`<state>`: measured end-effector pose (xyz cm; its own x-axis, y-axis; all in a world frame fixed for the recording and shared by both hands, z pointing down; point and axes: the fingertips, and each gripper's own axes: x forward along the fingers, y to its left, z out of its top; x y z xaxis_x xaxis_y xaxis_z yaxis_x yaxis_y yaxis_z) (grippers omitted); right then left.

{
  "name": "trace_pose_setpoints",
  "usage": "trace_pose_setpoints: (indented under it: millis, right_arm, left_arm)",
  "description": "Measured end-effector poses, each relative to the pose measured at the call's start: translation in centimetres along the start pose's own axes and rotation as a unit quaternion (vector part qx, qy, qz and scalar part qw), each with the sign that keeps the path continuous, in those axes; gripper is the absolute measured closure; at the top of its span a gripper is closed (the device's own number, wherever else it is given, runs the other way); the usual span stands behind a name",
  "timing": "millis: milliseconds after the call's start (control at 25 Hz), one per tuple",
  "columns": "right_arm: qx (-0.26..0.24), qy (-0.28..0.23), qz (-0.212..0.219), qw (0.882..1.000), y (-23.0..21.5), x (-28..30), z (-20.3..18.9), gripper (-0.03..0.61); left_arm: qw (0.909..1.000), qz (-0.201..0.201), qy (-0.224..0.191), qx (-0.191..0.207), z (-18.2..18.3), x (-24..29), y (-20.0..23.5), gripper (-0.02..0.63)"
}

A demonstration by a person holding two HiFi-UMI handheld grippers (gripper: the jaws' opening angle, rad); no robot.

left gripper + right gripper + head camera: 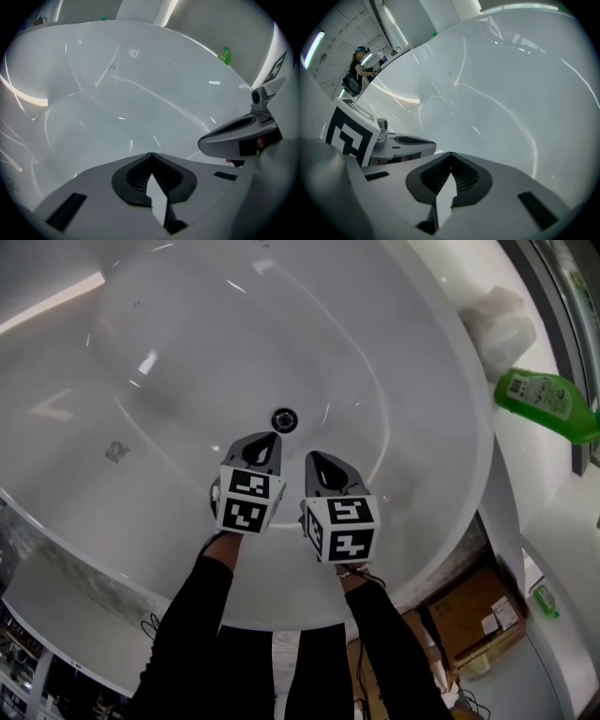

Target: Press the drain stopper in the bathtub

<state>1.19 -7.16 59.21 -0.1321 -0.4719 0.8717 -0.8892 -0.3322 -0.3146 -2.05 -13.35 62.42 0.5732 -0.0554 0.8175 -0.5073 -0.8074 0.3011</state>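
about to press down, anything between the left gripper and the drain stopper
Nothing visible does. The left gripper, jaws together and empty, is close to the drain stopper, with only bare bathtub surface between them.

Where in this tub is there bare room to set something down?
Bare: the bathtub floor left of and beyond the drain stopper. Crowded: beside the stopper, where left tongs and right tongs are, and the right rim by the green bottle.

Glossy, smooth bathtub (pixel 187 352) — shiny metal drain stopper (pixel 284 419).
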Motion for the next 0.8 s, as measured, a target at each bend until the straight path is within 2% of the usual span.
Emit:
trace_pose_setpoints:
  millis: [440,800]
  right_arm:
    - [-0.002,0.015,-0.014,1.0,-3.4,3.1,-1.4,0.577]
    - [0.003,0.033,-0.003,0.999,-3.3,6.2,-2.8,0.577]
  left_arm:
    - [0.9988,0.007,0.036,-0.034,-4.4,5.8,0.9,0.607]
    - [0.9974,0.017,0.044,-0.054,-6.4,8.9,1.4,0.607]
